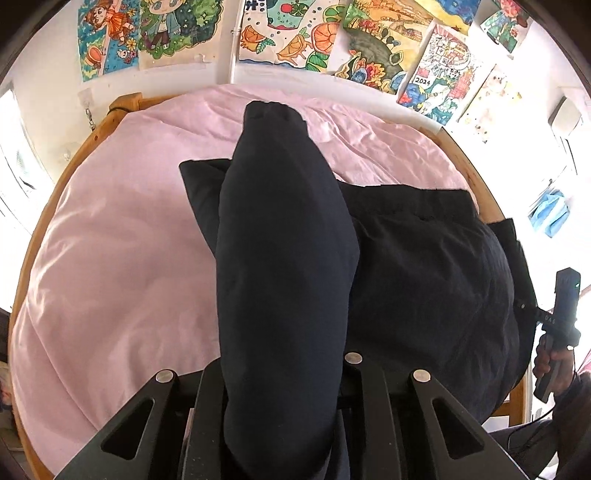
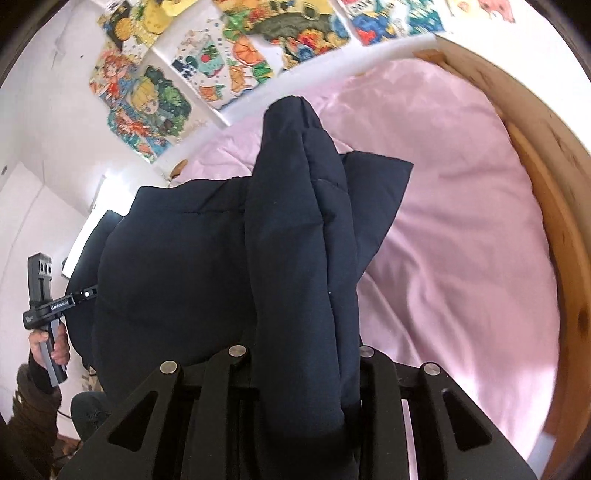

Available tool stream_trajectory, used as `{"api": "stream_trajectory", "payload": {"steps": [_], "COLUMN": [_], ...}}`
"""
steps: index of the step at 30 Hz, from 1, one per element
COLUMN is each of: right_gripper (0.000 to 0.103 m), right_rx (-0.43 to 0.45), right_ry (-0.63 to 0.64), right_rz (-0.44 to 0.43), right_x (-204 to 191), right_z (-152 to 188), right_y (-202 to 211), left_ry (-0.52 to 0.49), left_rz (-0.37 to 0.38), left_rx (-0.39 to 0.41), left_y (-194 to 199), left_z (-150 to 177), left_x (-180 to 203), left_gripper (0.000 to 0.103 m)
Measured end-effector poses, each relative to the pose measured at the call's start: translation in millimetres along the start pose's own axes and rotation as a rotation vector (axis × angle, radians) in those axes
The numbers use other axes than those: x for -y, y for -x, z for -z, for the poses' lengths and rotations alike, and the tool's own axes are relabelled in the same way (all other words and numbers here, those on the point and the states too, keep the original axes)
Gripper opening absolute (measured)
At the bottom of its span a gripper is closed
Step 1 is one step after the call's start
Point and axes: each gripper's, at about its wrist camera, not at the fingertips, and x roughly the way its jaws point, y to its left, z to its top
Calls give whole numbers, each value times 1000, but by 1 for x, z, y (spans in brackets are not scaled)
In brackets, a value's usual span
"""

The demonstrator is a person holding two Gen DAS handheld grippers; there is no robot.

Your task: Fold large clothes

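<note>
Left wrist: dark jacket (image 1: pixel 280 258) amid open pink bedding (image 1: pixel 110 258)

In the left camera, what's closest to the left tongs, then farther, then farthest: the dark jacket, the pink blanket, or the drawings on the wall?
1. Dark jacket: clamped in the left tongs.
2. Pink blanket: spread on the bed below and beyond.
3. Drawings: on the wall behind the bed.
</note>
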Motion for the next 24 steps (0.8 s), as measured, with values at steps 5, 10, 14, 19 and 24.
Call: {"api": "stream_trajectory", "payload": {"steps": [5,10,14,19,24], "right_gripper": [24,38,48,65,79], "right_rx": [-22,-23,-34,-26,-17], "right_ry": [-16,-39,-42,-39,-23], "right_rz": [69,102,144,194,232], "right_x": [11,13,14,14,12], "right_z": [9,6,7,6,4], "right_y": [-19,-29,-37,-39,-37], "left_ry": [-15,11,57,109,205], "left_rz": [-11,-28,-42,-78,-77], "left_rx": [61,73,76,77,91], "left_y": [-9,-16,-21,-20,-15], "left_z": [13,23,26,28,33], "left_x": [2,-5,-14,-22,-36], "left_gripper": [21,31,46,68,78]}}
